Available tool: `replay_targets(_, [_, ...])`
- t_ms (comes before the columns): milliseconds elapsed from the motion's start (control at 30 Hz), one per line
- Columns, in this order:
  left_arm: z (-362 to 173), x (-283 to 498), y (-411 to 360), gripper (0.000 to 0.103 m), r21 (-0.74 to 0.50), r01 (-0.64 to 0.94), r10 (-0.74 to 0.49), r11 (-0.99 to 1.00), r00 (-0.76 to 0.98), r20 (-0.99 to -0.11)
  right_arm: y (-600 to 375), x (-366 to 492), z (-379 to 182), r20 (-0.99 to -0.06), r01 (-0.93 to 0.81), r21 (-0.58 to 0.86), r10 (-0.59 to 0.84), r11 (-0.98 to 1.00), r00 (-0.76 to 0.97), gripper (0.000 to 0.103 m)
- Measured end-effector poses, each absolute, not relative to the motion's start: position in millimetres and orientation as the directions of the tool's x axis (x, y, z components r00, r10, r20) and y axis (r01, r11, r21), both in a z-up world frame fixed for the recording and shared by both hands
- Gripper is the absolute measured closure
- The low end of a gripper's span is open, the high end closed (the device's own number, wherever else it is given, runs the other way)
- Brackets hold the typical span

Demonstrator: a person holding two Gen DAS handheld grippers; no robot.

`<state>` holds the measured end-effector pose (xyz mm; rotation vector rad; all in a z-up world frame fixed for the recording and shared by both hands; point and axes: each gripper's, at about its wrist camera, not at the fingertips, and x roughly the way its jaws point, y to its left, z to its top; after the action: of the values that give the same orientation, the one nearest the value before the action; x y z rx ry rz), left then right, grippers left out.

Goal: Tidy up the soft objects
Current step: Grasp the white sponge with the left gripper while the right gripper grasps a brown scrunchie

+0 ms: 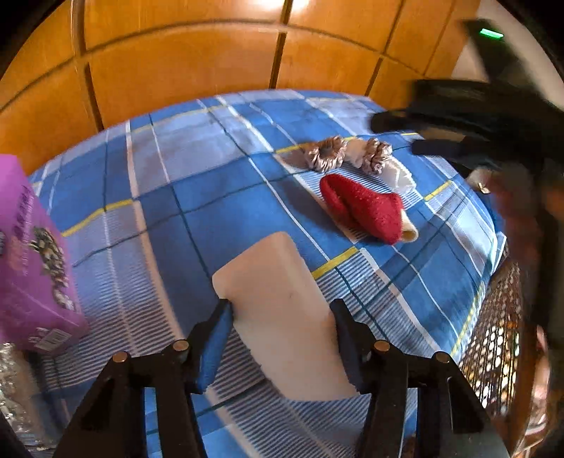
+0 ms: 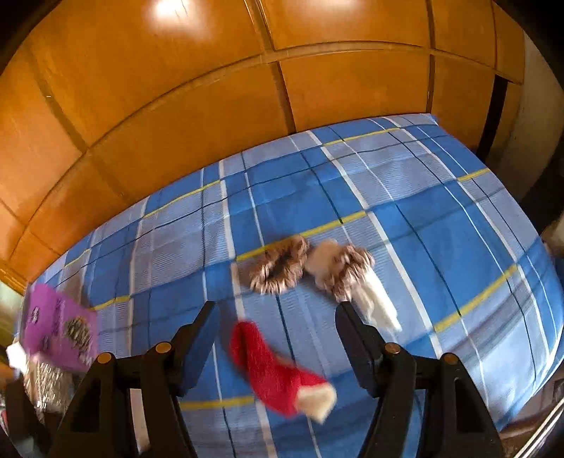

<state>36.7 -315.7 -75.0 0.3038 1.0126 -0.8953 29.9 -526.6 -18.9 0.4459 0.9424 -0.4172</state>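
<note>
You're working over a bed with a blue plaid cover [image 2: 440, 246]: white, yellow and dark lines crossing blue and pale striped squares. Behind it you've got a wall of glossy orange-brown wood panels [image 2: 176, 105] split by dark grooves, with bright light glare [image 2: 169, 10] bouncing off the top. Far right of the panels you see a dark vertical gap [image 2: 493, 112], then a pale wall [image 2: 535, 105]. At the bed's right edge, in the left wrist view, there's a brown perforated mesh surface [image 1: 493, 334].

Blue, white and yellow plaid bedsheet [image 2: 440, 218], red sock [image 1: 363, 208], cream block [image 1: 278, 306], purple box [image 1: 31, 267], orange-brown wood panels [image 2: 211, 105].
</note>
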Motion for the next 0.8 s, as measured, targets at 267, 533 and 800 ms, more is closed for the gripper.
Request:
replay_targets(267, [-87.0, 46.0, -321.5, 0.038, -0.236, 0.750, -0.535, 0.618, 0.182, -0.825, -535.9, 105.7, -60.0, -0.896, 0.546, 0.066, -0.191, 0.835, 0.400, 0.034])
replay_targets(533, [-98.1, 58.8, -318.8, 0.043, -0.328, 0.697, -0.560, 0.637, 0.126, -0.819, -539.1, 110.7, -92.5, -0.923, 0.534, 0.041, -0.173, 0.844, 0.345, 0.087])
replay_targets(800, [-84.5, 48.8, -302.2, 0.050, -0.346, 0.713, -0.600, 0.610, 0.130, -0.790, -525.8, 108.3, -78.3, -0.887, 0.417, 0.226, 0.008, 0.880, 0.462, 0.088])
